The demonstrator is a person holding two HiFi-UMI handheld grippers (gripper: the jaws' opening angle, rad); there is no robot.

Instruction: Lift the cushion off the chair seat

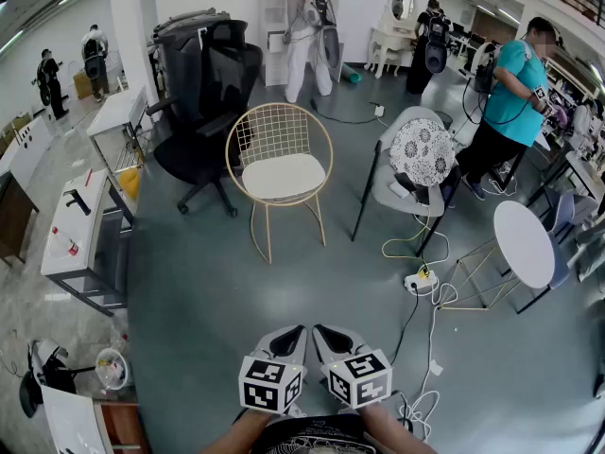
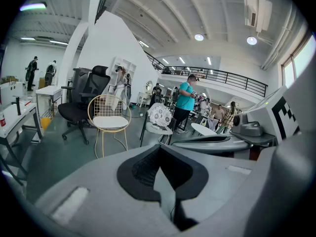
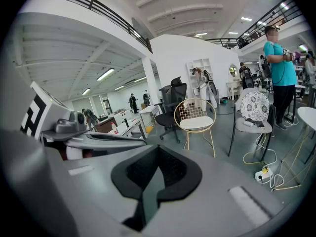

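A gold wire chair (image 1: pixel 279 140) stands in the middle of the floor with a white cushion (image 1: pixel 284 175) lying flat on its seat. Both grippers sit low at the front, well short of the chair and side by side. My left gripper (image 1: pixel 294 332) is shut and holds nothing. My right gripper (image 1: pixel 322 330) is also shut and empty. In the left gripper view the cushion (image 2: pixel 110 122) lies far beyond the closed left gripper (image 2: pixel 161 179). In the right gripper view the cushion (image 3: pixel 196 123) lies far beyond the closed right gripper (image 3: pixel 150 184).
A black office chair (image 1: pixel 203 93) stands left of the gold chair, and a grey chair with a patterned round cushion (image 1: pixel 422 152) stands to its right. A power strip with cables (image 1: pixel 419 280) lies on the floor near a white round table (image 1: pixel 525 244). White desks (image 1: pixel 80 220) line the left; several people stand behind.
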